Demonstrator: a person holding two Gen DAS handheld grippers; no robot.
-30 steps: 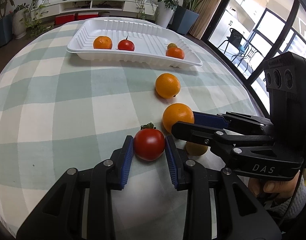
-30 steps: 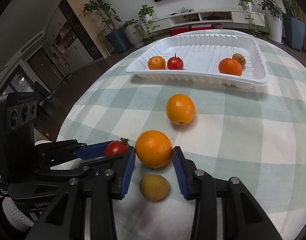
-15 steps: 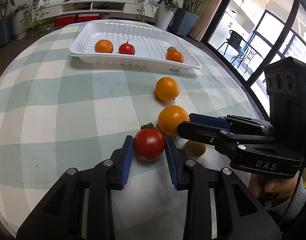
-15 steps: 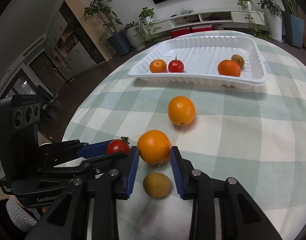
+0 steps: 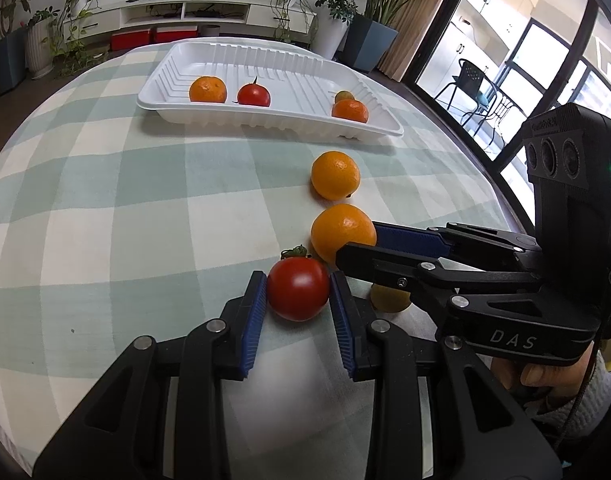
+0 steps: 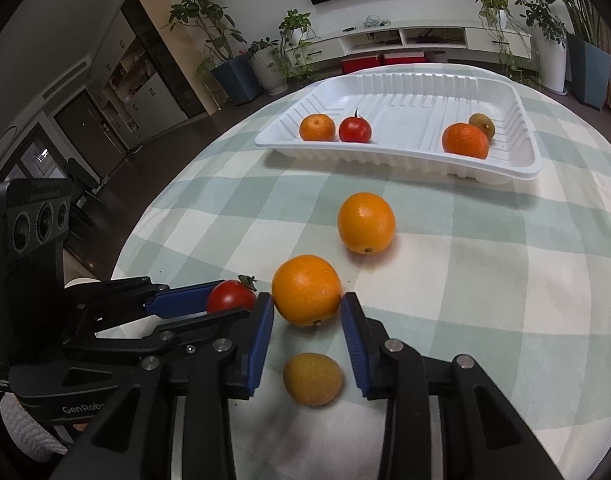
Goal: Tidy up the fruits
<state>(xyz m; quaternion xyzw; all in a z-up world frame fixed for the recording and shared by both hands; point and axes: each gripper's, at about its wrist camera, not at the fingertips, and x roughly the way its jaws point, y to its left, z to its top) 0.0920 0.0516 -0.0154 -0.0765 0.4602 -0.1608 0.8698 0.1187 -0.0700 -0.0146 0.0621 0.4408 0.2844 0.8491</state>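
Observation:
My left gripper (image 5: 298,294) is shut on a red tomato (image 5: 298,294) that sits low over the checked cloth; the same tomato (image 6: 230,296) shows in the right wrist view. My right gripper (image 6: 306,304) straddles an orange (image 6: 306,290). Its blue pads (image 6: 265,320) touch both sides of that orange while the jaws are opening. In the left wrist view the right gripper (image 5: 357,240) reaches in from the right around this orange (image 5: 337,232). A second orange (image 6: 366,223) lies farther on. A kiwi (image 6: 312,378) rests under the right fingers.
A white tray (image 6: 385,156) at the far side holds a mandarin (image 6: 316,128), a tomato (image 6: 355,129), another mandarin (image 6: 465,141) and a kiwi (image 6: 481,125). The round table's edge (image 5: 501,200) curves off on the right, with plants and windows beyond.
The right jaws closed from a small gap onto the orange. The left gripper kept its hold on the tomato and did not move.

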